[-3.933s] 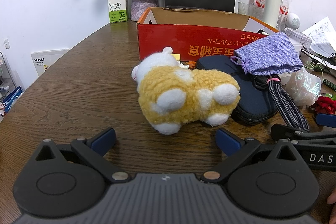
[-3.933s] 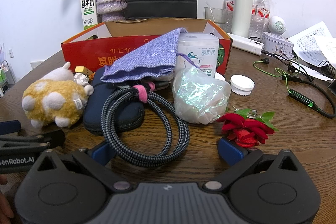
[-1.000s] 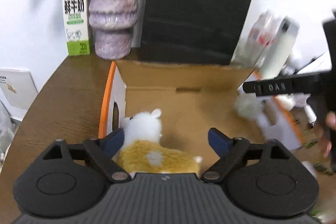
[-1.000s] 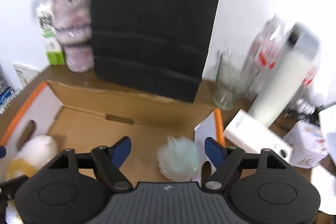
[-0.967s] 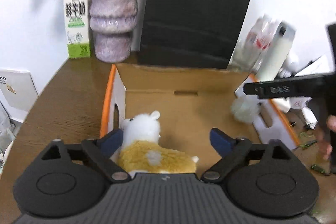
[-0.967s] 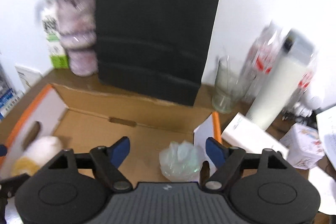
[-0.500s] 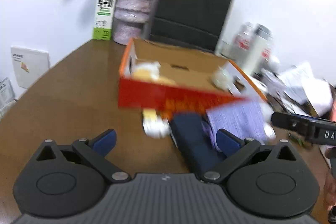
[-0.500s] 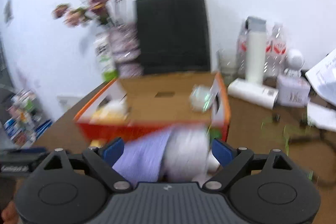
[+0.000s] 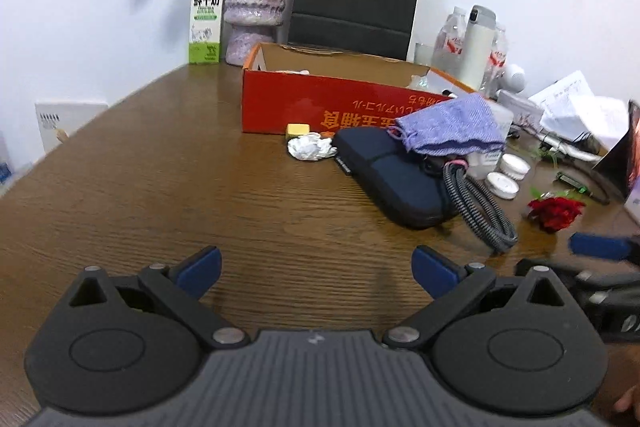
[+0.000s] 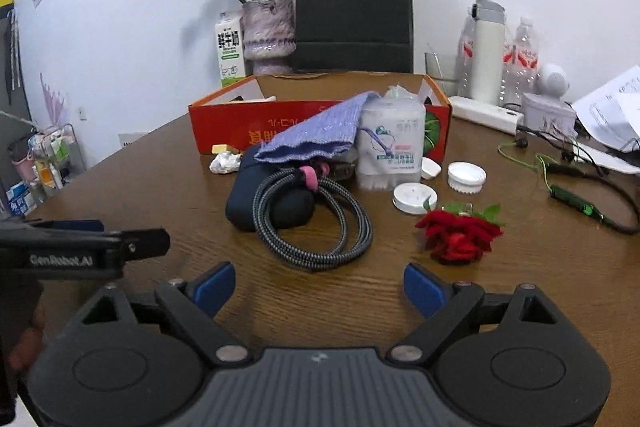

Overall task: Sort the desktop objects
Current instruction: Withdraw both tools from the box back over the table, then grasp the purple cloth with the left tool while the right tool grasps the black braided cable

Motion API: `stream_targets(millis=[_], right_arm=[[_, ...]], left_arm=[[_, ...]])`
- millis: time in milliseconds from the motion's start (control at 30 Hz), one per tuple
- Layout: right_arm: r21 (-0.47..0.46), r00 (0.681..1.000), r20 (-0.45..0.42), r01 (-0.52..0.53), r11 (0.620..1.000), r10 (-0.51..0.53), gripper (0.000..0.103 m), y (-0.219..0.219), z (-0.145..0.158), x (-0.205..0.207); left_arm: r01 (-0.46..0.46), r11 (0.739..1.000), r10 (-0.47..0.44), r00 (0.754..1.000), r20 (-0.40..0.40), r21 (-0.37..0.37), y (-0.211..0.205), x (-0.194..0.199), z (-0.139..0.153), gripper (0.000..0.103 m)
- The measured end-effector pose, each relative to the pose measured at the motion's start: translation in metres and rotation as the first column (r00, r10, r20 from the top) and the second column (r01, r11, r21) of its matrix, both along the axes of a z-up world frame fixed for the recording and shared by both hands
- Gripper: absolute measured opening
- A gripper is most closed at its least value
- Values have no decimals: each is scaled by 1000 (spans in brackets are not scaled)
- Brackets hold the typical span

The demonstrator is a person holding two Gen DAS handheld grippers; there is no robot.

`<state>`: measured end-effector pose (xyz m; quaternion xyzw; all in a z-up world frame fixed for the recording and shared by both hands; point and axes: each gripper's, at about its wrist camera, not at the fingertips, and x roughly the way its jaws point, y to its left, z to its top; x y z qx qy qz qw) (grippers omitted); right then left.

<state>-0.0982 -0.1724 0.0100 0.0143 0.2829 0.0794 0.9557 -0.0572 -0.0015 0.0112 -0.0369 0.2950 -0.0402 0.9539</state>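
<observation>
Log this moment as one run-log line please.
left gripper: open, empty | right gripper: open, empty | both above table | nearest: braided cable, red rose | red box behind

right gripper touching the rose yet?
Apart. The right wrist view shows bare table between the rose and the open right gripper, whose fingers hold nothing.

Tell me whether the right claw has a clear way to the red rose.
Probably yes. The right claw is open and empty, and the red rose lies alone on bare table just ahead, slightly to its right, apart from the coiled cable.
</observation>
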Motion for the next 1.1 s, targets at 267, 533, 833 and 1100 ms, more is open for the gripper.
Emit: stream_targets(millis=[267, 533, 833, 1100], right_arm=[[61, 999, 4, 44, 997, -44, 93, -16, -2, 4], [71, 1000, 11, -11, 997, 10, 84, -10, 5, 12], [88, 989, -43, -140, 986, 144, 22, 24, -5, 60], [254, 981, -117, -120, 960, 154, 11, -6, -12, 63]], left_arm=[[4, 998, -5, 1000, -17, -55, 7, 1, -3, 103], [126, 991, -122, 989, 89, -43, -11, 10, 28, 103], [356, 931, -358, 934, 3, 75, -101, 122, 57, 102], [330, 944, -327, 937, -119, -1, -86, 153, 43, 12]])
